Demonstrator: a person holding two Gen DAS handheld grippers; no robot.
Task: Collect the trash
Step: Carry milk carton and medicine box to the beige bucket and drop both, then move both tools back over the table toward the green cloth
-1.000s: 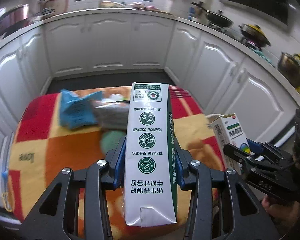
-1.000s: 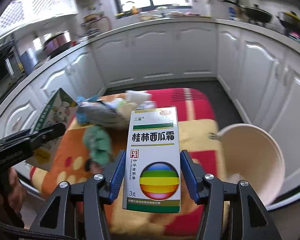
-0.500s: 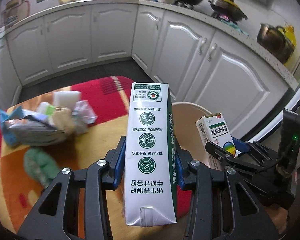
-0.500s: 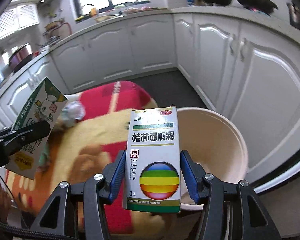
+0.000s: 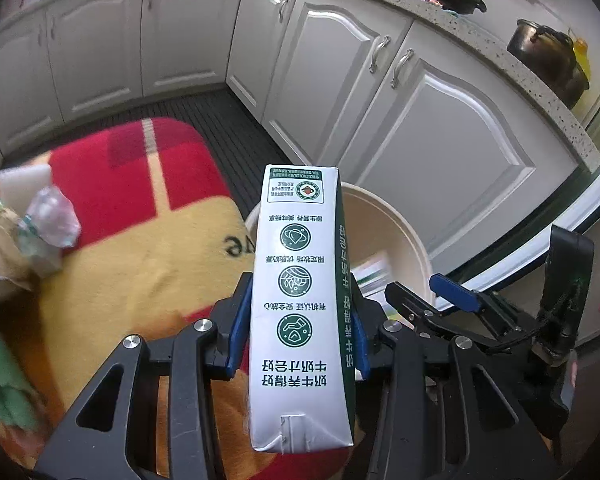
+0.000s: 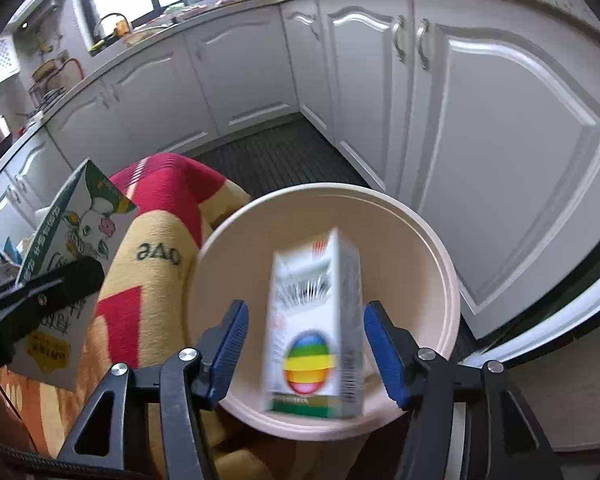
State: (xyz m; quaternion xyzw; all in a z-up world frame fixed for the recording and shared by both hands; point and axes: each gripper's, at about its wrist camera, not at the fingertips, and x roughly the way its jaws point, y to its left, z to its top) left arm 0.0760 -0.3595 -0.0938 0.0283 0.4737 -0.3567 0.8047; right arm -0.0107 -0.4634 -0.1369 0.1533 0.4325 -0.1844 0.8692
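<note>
The right gripper [image 6: 306,354], low center over the bin [image 6: 440,248], has just opened; the blurred box [image 6: 316,332] sits free between its pads. The left gripper [image 5: 298,334] clamps the carton [image 5: 300,300], center frame.

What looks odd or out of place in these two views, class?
The small box is blurred and tilted between the open right gripper pads, apparently dropping into the cream bin. The left gripper grips the milk carton.

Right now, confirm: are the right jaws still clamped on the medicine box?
No: the medicine box sits blurred between the just-opened right jaws, clear gaps both sides.
</note>
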